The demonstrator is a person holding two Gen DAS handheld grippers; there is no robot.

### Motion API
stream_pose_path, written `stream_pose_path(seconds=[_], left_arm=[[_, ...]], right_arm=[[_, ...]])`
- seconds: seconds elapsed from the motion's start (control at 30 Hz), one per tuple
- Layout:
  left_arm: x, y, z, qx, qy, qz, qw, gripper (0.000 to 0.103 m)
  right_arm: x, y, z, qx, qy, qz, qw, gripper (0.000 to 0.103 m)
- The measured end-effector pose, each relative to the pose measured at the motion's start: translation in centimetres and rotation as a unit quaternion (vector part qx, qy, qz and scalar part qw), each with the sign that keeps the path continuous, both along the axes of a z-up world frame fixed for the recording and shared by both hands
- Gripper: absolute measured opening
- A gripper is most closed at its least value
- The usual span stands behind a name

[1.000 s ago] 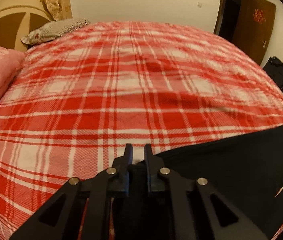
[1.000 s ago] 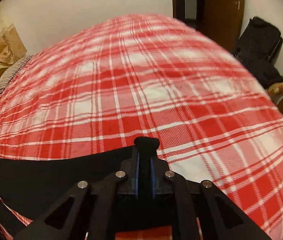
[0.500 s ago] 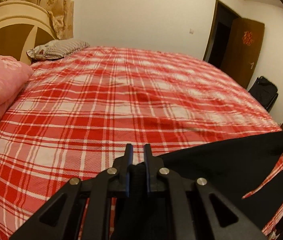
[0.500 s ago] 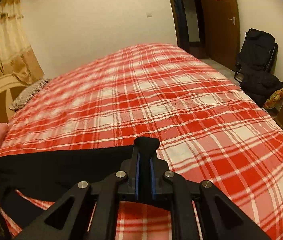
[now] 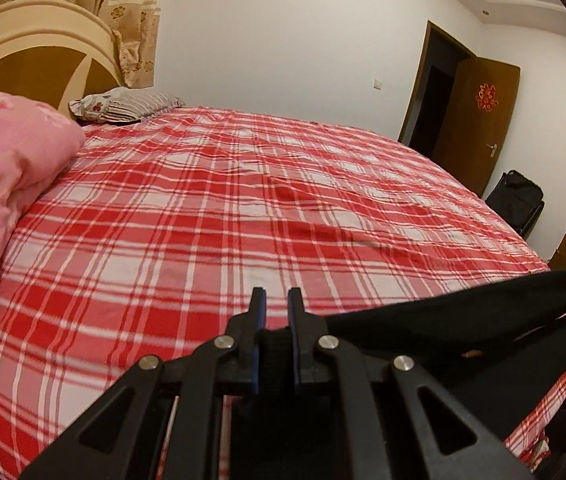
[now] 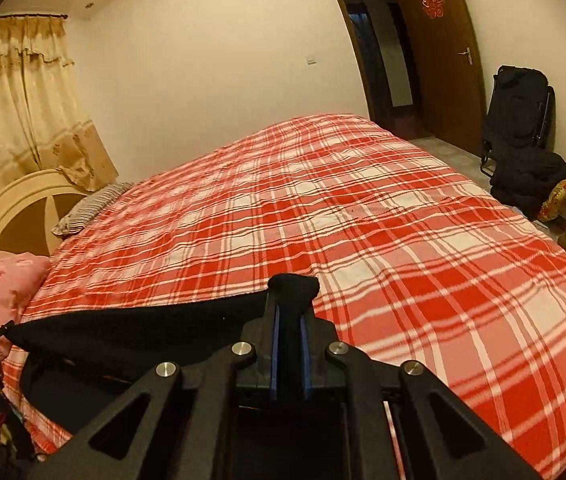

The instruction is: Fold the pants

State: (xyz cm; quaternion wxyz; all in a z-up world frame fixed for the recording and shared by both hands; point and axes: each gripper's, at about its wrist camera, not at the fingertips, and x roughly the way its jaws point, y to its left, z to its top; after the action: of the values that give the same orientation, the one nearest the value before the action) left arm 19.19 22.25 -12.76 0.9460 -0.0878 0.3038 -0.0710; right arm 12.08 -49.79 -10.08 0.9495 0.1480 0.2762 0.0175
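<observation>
Claws (image 5: pixel 276 300) (image 6: pixel 291 296) level — each pinching black pants (image 5: pixel 463 320) taut.

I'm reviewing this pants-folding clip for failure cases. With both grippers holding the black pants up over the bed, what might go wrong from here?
1. The left gripper pinches only a small bunch of the black pants, seated behind its fingertips; it may slip out.
2. Cloth sags between it and the right gripper, so the pants may land creased on the plaid bedspread.
3. The pants hang near the bed's edge; part may drape off.
</observation>
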Motion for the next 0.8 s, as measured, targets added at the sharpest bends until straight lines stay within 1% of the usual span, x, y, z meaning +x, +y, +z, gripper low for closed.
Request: stream_pose_path(seconds=[0.2,0.33,0.4,0.5,0.63,0.8], left_arm=[[-3.7,0.7,-1.7,-0.026,-0.008,-0.003,0.9996,0.012],[-5.9,0.4,-3.7,-0.027,0.004,-0.004,0.9996,0.012],[-6.6,0.8,-5.0,-0.039,0.014,-0.002,0.9991,0.012],[-7.1,0.8,-6.4,-0.043,0.024,-0.002,0.9988,0.012],[-8.0,0.4,-7.2,-0.037,0.026,-0.005,0.999,0.012],[-9.1,0.8,-7.6,-0.046,0.023,-0.005,0.9986,0.013]], right_arm=[[-1.8,-0.5,-2.5,0.006,0.023,-0.001,1.0,0.008],[-3.0,-0.7,-4.2,0.014,0.034,0.006,0.999,0.008],[-3.5,-0.8,-4.9,0.012,0.04,0.007,0.999,0.008],[-4.1,-0.7,-5.7,0.001,0.051,0.009,0.999,0.008],[-5.1,-0.7,-6.4,0.006,0.052,0.01,0.999,0.008],[-5.9,-1.0,-6.7,0.011,0.047,0.01,0.999,0.008]])
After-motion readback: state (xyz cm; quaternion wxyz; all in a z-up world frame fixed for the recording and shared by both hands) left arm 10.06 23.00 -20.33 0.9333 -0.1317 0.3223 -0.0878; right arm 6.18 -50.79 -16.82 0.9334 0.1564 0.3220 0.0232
